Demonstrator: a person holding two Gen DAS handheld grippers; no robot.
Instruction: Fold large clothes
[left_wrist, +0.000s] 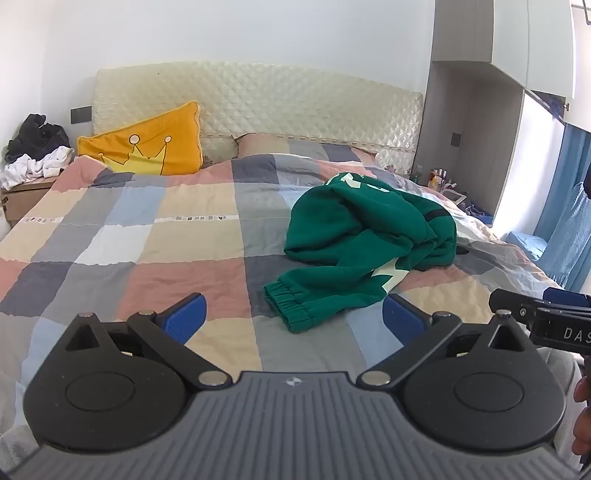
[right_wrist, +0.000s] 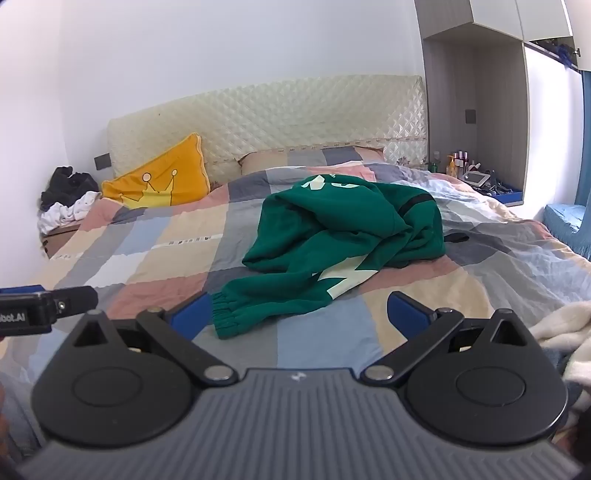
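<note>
Both grippers hover low over the bed, jaws released and empty: the left gripper (left_wrist: 293, 315) and the right gripper (right_wrist: 299, 315) each show blue pads spread wide. Just beyond them a crumpled dark green sweatshirt with pale lettering (right_wrist: 343, 236) lies heaped on the patchwork checked quilt (left_wrist: 147, 221), its ribbed cuff (left_wrist: 291, 308) nearest the jaws, possibly touching neither. Farther back a yellow crown-print cushion (left_wrist: 147, 147) leans against the cream quilted headboard (right_wrist: 295, 107).

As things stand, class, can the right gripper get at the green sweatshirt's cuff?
Probably yes: the right gripper is open, the cuff lies just ahead on the bedspread, nothing between.
</note>
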